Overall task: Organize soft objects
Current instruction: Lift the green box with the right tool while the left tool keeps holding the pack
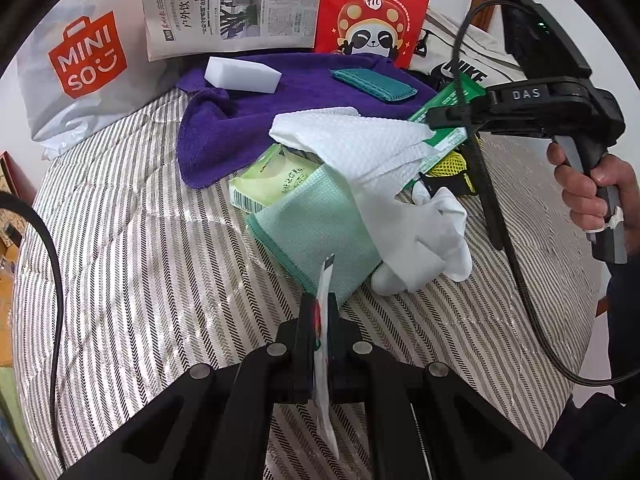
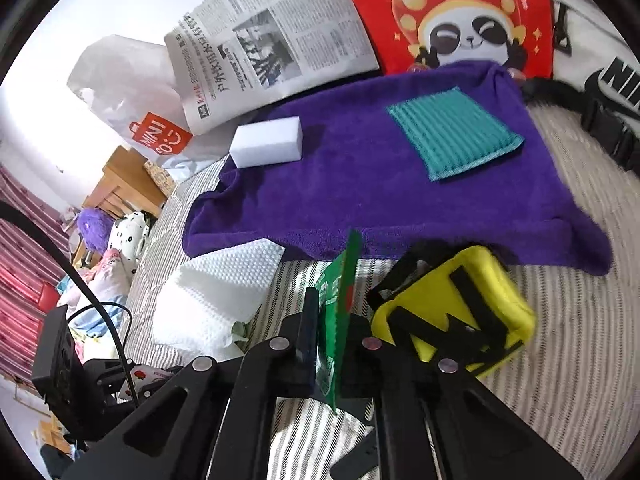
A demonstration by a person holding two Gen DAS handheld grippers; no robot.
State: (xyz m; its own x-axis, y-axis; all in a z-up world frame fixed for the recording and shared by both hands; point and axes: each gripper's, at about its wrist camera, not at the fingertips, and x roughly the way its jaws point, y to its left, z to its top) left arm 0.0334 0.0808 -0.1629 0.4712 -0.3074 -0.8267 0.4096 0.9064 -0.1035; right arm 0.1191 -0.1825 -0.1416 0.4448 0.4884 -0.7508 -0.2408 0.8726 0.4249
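I am working over a bed with a grey-and-white striped quilt (image 1: 132,264), its far edge lined with propped bags and paper against a white wall. My left gripper (image 1: 320,312) is pinched on a thin white packet (image 1: 326,360) seen edge-on; I cannot read its printed face. Just past its tip lies a mint green cloth (image 1: 316,224), partly covering a light green tissue pack (image 1: 272,180), with a dimpled white cloth (image 1: 360,140) draped over both and a white glove (image 1: 432,236) touching the mint cloth's right side.

My right gripper (image 2: 334,304) is clamped on a flat green packet (image 2: 340,280), also edge-on, so its label is unreadable. Just right of it a yellow mesh pad with black straps (image 2: 452,304) is blurred and half hidden behind the finger.

Beyond, the purple towel (image 2: 380,196) lies spread, with a white sponge block (image 2: 268,142) on its left part and a teal ribbed pad (image 2: 454,132) on its right, well apart. Behind stand a newspaper (image 2: 272,40), a red panda bag (image 2: 452,12), a white Miniso bag (image 1: 80,64) and a white Nike bag (image 2: 608,64) cut off at the edge. In the right wrist view, a wooden cabinet (image 2: 116,188) and plush toys (image 2: 120,232) sit off the bed's left side.
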